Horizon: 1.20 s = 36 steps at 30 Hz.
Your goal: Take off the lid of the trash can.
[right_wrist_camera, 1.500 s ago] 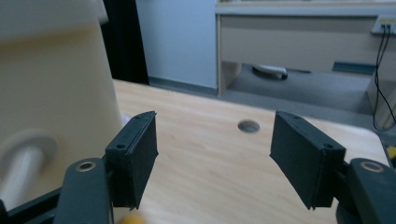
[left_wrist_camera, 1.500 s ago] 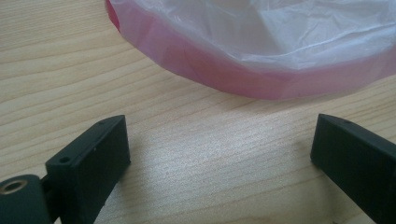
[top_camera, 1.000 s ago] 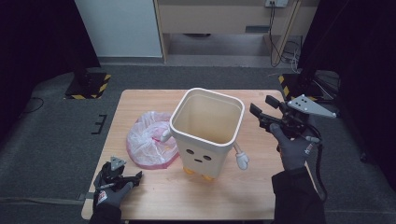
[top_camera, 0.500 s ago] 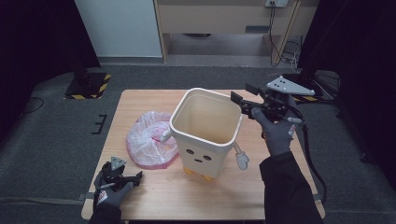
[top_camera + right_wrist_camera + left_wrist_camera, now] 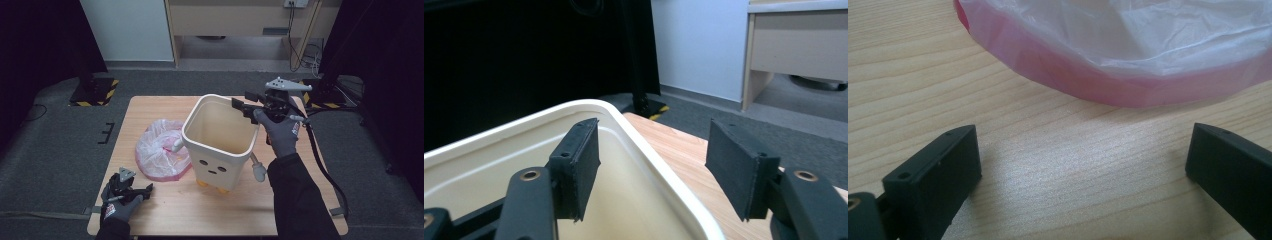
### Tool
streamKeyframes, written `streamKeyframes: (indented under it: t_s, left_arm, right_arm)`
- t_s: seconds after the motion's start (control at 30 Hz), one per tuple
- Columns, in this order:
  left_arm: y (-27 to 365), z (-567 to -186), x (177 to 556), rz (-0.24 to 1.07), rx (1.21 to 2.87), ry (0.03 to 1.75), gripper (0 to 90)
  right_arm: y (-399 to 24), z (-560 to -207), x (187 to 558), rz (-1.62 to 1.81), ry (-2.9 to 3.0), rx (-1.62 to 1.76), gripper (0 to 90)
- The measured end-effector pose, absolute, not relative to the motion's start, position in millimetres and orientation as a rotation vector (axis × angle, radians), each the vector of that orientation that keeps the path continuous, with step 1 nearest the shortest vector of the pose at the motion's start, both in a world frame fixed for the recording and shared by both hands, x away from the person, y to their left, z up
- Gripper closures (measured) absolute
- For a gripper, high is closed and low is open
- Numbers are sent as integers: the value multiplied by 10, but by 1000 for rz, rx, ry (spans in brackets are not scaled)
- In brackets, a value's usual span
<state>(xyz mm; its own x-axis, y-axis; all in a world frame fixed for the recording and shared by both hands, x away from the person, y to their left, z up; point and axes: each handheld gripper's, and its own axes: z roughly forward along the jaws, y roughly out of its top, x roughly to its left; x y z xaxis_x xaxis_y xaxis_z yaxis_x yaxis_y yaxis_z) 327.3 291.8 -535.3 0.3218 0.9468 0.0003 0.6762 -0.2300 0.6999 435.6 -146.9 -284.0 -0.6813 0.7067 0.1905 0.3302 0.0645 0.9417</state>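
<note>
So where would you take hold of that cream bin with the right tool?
On the bin's far-right rim, coming from above: it stands upright and open-topped, and the thin lip fits between the jaws. The right tool already straddles it, one jaw inside and one outside, closing but not yet pressing.

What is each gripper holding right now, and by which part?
Nothing is held. The right gripper straddles the bin's rim, jaws closing but not yet pressing it. The left gripper is open on the table near the pink bag.
</note>
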Motion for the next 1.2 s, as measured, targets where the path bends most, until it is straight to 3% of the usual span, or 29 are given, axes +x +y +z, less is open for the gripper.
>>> streamKeyframes:
  t_s: [0.2,0.67,1.2]
  left_arm:
    - [2919,-5353,3273,582,1991,1426,3]
    - [2919,-5353,3273,582,1991,1426,2]
    - [2919,-5353,3273,582,1991,1426,2]
  right_arm:
    - [-1423,-2918,4414,1552,2094,1058,427]
    - [-1444,-2997,4458,1522,2146,1088,629]
    - [-1489,-2967,4523,1597,2202,1175,657]
